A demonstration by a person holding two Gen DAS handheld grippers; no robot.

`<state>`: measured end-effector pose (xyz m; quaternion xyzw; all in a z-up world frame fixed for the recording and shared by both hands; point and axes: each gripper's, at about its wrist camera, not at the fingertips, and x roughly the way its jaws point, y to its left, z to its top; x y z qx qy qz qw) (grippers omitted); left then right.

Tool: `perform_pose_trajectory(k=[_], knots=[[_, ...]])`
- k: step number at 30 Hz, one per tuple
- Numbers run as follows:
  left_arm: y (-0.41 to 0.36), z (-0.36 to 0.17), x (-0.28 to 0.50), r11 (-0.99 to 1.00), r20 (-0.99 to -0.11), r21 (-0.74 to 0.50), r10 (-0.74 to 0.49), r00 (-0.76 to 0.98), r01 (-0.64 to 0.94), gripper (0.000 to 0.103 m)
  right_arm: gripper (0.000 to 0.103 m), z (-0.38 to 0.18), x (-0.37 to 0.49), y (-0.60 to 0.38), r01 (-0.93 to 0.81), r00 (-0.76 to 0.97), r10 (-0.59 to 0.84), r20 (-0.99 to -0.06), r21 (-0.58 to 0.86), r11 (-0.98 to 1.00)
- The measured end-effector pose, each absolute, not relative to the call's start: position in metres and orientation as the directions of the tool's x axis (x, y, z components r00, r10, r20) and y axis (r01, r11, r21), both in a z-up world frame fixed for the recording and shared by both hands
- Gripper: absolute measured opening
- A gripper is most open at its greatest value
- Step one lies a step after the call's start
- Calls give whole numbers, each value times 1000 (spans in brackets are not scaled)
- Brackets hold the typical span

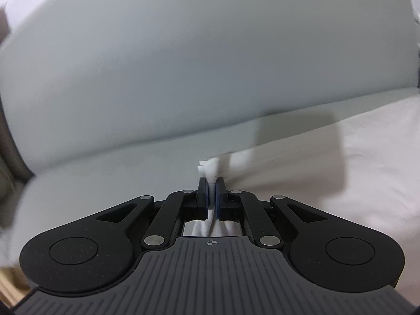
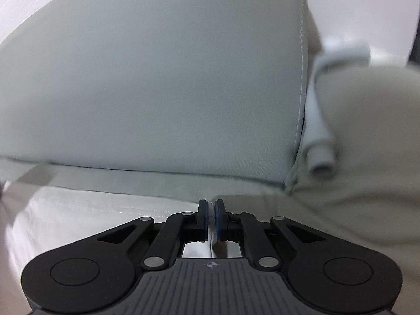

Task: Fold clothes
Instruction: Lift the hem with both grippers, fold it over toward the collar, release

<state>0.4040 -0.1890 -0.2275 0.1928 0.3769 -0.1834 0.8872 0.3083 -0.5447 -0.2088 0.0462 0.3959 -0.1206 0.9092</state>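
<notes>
The white garment (image 1: 328, 162) lies spread on the pale sofa seat (image 1: 118, 173), stretching right of the left tongs (image 1: 211, 183) and left of the right tongs (image 2: 210, 206). Each pair is pressed together on a pinch of its edge; a white tuft pokes out ahead of the left tips. The backrest cushion (image 2: 157, 78) rises just beyond both. To fold well, I judge both pairs should travel level and together, keeping the edge taut, and clear the backrest. A grey tube (image 2: 319, 136) leans right of the right tongs.
</notes>
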Motion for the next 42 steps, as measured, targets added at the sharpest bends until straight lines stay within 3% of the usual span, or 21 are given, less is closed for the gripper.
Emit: perform_pose_trajectory(k=[10, 16, 21, 28, 32, 42], knots=[[-131, -135, 337, 865, -633, 224, -221, 742, 449, 4, 5, -91, 209, -497, 185, 786, -164, -596, -27, 982], [-98, -117, 249, 850, -603, 261, -226, 765, 458, 4, 5, -56, 121, -467, 175, 799, -122, -589, 34, 984], [-78, -113, 171, 881, -687, 202, -183, 703, 428, 4, 5, -69, 38, -448, 219, 762, -121, -636, 77, 973], [-73, -147, 75, 868, -811, 251, -53, 582, 429, 4, 5, -128, -43, -420, 269, 595, -138, -791, 34, 962], [-80, -149, 47, 866, -810, 260, -45, 584, 426, 4, 5, -135, -56, -416, 295, 589, -153, -794, 34, 955], [-59, -115, 15, 903, -786, 187, -99, 610, 387, 4, 5, -87, -98, -409, 255, 668, -165, -726, 16, 967]])
